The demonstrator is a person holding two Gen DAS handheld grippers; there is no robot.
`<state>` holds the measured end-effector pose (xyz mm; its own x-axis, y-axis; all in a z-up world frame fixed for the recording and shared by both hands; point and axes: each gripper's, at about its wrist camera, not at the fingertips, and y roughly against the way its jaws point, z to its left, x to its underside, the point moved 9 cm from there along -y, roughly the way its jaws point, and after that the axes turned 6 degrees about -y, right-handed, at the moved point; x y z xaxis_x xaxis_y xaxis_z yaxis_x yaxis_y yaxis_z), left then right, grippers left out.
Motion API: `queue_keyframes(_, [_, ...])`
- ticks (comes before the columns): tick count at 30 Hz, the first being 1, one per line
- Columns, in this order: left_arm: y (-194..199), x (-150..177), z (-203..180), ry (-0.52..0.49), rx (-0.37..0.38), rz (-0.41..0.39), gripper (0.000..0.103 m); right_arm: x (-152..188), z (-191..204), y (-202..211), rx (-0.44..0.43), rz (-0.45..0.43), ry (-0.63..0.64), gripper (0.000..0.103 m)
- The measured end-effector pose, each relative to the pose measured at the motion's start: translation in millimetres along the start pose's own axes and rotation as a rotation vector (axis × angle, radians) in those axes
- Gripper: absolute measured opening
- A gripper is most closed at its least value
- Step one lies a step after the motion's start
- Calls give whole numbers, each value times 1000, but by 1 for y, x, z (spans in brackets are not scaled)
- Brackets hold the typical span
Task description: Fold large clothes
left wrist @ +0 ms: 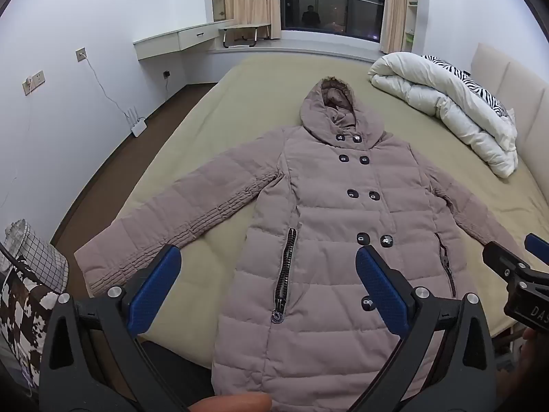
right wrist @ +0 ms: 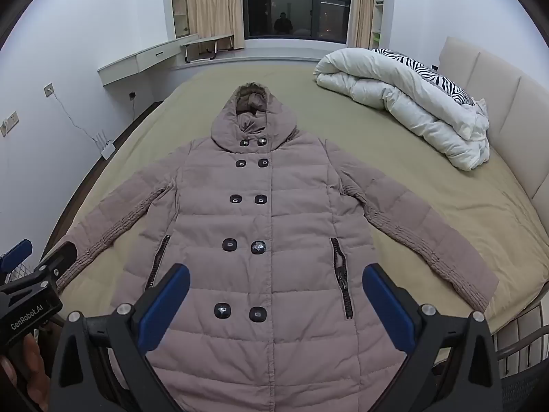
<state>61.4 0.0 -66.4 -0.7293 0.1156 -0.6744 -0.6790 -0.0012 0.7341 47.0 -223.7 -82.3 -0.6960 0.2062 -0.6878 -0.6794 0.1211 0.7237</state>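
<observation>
A long mauve hooded puffer coat [left wrist: 329,213] lies flat, front up, on the bed, hood toward the window, both sleeves spread out; it also shows in the right wrist view [right wrist: 274,226]. It has dark buttons in two columns and two zip pockets. My left gripper [left wrist: 267,281] is open and empty, held above the coat's lower left part. My right gripper [right wrist: 276,295] is open and empty above the coat's lower middle. The right gripper also shows at the right edge of the left wrist view [left wrist: 514,261]. The coat's hem is hidden below both views.
The bed [right wrist: 429,185] has an olive sheet. A rolled white duvet [right wrist: 405,103] with a zebra-print pillow [right wrist: 435,75] lies at the far right by the padded headboard [right wrist: 497,82]. A checked basket [left wrist: 31,261] stands at the left. A router [left wrist: 137,127] leans on the left wall.
</observation>
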Motion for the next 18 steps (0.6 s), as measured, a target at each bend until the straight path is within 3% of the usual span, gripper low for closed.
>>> queue_keyframes(18, [-8,3,1,-3,-9,0,103,3,0,-2,4,10,1,103])
